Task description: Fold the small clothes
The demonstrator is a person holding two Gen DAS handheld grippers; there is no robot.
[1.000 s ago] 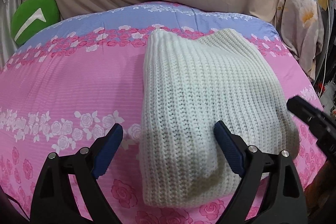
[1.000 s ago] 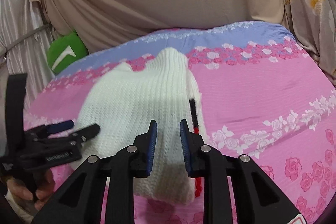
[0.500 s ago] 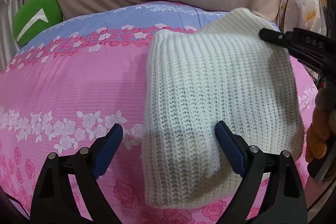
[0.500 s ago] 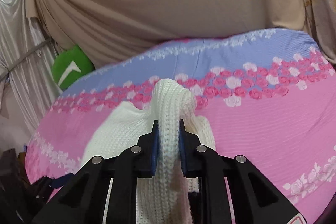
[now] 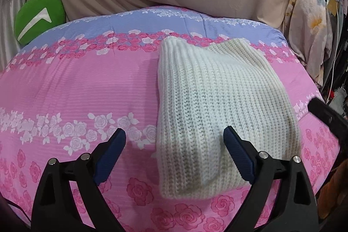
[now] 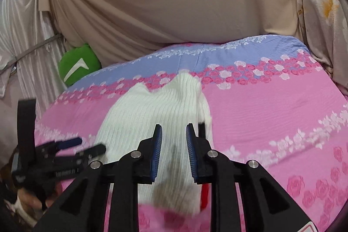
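On the rose-print quilt [image 5: 76, 88] lies a ribbed cream knit [image 5: 217, 101], both grippers' jaws apart, gripping nothing

The knitted garment [image 5: 219, 114] lies on the bedspread [image 5: 82, 84] — right of centre; the cushion [image 5: 37, 16] sits behind, far left.

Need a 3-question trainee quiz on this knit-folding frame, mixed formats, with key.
1. True or false: the left gripper is clamped on the white knit garment.
2. The green cushion sits: A) on the garment B) at the far left edge of the floral bedspread C) between the right gripper's pads.
3. Fill in: a thin red and black item shows at the garment's ___ edge in the right wrist view.

Key: 1 false, its jaws stand wide open. 2 B. 3 right. The right gripper grips nothing.
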